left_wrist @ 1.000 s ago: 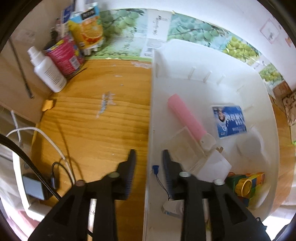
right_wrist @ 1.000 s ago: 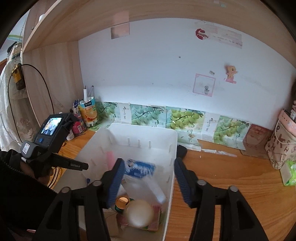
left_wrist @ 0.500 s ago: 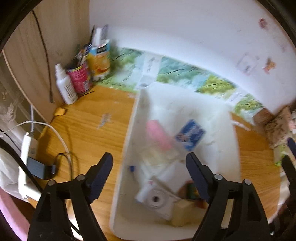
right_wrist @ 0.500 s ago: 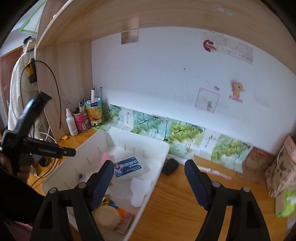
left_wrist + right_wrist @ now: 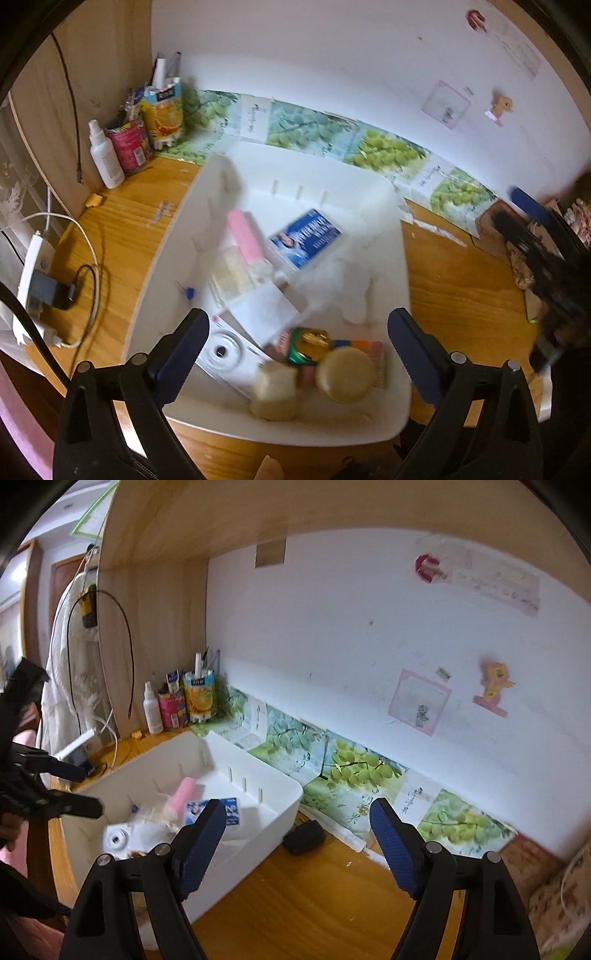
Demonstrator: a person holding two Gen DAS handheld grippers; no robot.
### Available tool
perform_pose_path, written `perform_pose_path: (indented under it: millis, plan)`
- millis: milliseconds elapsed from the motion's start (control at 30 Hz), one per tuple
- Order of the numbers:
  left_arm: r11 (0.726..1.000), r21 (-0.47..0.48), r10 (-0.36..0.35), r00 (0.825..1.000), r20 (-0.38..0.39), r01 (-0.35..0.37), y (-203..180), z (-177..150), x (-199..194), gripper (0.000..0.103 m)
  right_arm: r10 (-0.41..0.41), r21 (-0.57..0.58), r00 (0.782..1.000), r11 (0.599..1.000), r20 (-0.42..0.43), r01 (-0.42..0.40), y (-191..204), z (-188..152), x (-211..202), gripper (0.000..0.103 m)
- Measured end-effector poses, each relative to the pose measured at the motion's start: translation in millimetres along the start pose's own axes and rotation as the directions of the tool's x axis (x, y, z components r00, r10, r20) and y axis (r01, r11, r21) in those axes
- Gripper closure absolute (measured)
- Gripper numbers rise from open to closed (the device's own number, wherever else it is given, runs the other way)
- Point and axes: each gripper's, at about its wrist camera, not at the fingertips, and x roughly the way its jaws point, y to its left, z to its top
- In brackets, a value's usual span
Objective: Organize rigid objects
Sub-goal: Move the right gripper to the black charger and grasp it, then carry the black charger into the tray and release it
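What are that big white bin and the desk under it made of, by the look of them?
The bin looks like smooth moulded plastic: plain white, rounded corners, thin walls with small slot ribs inside. The desk looks like wood or a wood-pattern laminate: orange-brown with long grain lines and a slight sheen. The pictures cannot settle which.

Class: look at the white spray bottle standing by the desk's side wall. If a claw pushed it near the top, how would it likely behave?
The spray bottle is tall, slim and upright, so it would probably tip rather than slide. Its round body suggests that it would then roll on the desk. Smooth plastic may slip in a grip.
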Motion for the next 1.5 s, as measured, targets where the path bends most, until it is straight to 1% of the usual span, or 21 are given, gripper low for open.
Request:
perform_pose_path:
  millis: [133,233,300,433,533,600,700,867,1000,1033,1100,1133,1167,1400,1500]
  plan:
    - [1.0,0.023,-0.003,1.0,-0.023,0.004,-17.6,-8.9,0.5,0.005,0.067,-0.082,0.996,0.994,-0.054,-0.072,-10.8,-2.3,32.6,0.022]
    - [0.998,0.067,0.007,0.999,-0.034,-0.005,-28.8,-11.2,2.7,0.005,0.109,-0.152,0.989,0.981,-0.104,-0.124,-11.0,-6.8,57.2,0.022]
    - [0.997,0.083,0.008,0.999,-0.037,-0.005,-32.5,-11.2,5.1,0.005,0.134,-0.197,0.98,0.967,-0.149,-0.162,-9.9,-11.2,76.1,0.022]
    - [0.996,0.093,-0.002,0.999,-0.038,0.005,-37.8,-8.3,7.8,0.005,0.147,-0.259,0.965,0.944,-0.217,-0.203,-10.3,-18.3,106.4,0.022]
    - [0.995,0.103,-0.008,1.0,-0.026,0.011,-41.5,-4.0,7.6,0.005,0.168,-0.267,0.948,0.933,-0.27,-0.241,-11.0,-25.1,126.8,0.022]
    - [0.993,0.115,-0.011,1.0,-0.016,0.012,-44.0,-0.3,7.9,0.005,0.166,-0.28,0.94,0.926,-0.298,-0.252,-9.9,-31.1,140.0,0.022]
    - [0.991,0.131,-0.016,1.0,-0.003,0.016,-45.8,4.9,7.6,0.005,0.159,-0.284,0.929,0.923,-0.333,-0.26,-8.7,-39.6,158.9,0.022]
    - [0.991,0.136,-0.014,1.0,0.016,0.012,-41.1,12.1,8.8,0.005,0.179,-0.248,0.917,0.928,-0.357,-0.278,-9.4,-48.4,182.6,0.022]
    - [0.992,0.129,0.0,1.0,0.021,-0.003,-34.1,14.5,10.2,0.005,0.166,-0.251,0.911,0.929,-0.377,-0.273,-9.7,-55.8,194.8,0.022]
    - [0.992,0.122,0.003,1.0,0.02,-0.006,-31.5,14.0,9.9,0.005,0.167,-0.245,0.911,0.931,-0.377,-0.272,-10.6,-57.2,196.6,0.023]
    - [0.994,0.107,0.007,1.0,0.02,-0.009,-28.4,13.2,9.0,0.005,0.172,-0.235,0.911,0.933,-0.375,-0.273,-11.9,-59.5,198.6,0.027]
    - [0.995,0.103,0.011,1.0,0.021,-0.013,-27.8,12.6,8.5,0.005,0.171,-0.235,0.912,0.933,-0.374,-0.271,-11.9,-60.0,199.6,0.034]
    - [0.995,0.101,0.013,1.0,0.021,-0.015,-27.9,12.4,8.1,0.005,0.163,-0.236,0.916,0.936,-0.367,-0.261,-11.4,-60.5,200.7,0.039]
    - [0.998,0.054,0.032,0.999,0.032,-0.034,-27.3,7.7,-2.3,0.005,0.153,-0.212,0.915,0.946,-0.372,-0.245,-10.7,-61.8,199.5,0.04]
    - [0.998,0.023,0.064,0.997,0.052,-0.065,-23.7,6.1,-7.9,0.005,0.132,-0.172,0.921,0.963,-0.367,-0.206,-13.7,-64.5,190.7,0.04]
